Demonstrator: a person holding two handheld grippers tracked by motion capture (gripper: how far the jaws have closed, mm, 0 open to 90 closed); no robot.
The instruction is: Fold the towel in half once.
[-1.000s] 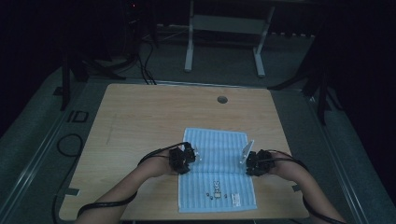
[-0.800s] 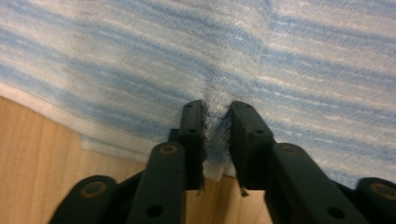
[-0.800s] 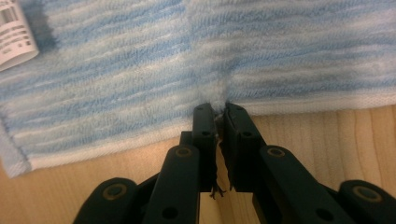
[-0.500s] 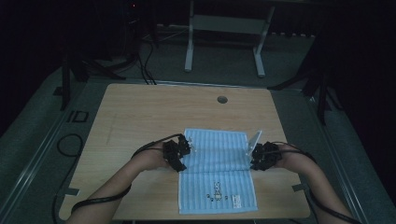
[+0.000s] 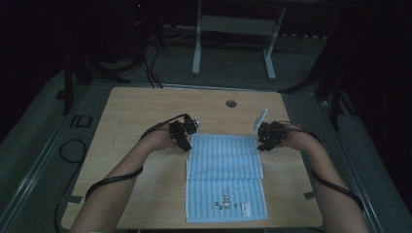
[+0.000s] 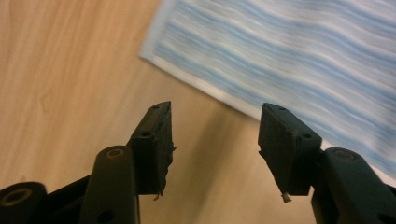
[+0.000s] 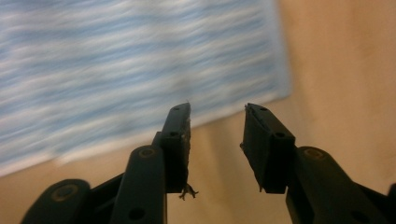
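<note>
Both grippers have moved from the towel's [image 5: 226, 177] middle to its far corners, where they hover, and the towel now lies unfolded, flat on the table [image 5: 145, 194]. Left gripper [image 6: 215, 128] and right gripper [image 7: 217, 126] have just been opening; their jaws stand apart with nothing between. Dim light hides detail beyond the table, and motion blurs the towel's stripes in both gripper views. Forearms reach forward on either side of the towel.

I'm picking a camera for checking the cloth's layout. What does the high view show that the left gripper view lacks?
High view: the whole blue striped towel with its fold line, small printed figures, both forearms and the right gripper. Left gripper view: close up, the left gripper with jaws apart, nothing between them, above bare wood. Both: the towel's edge on the wooden table.
</note>
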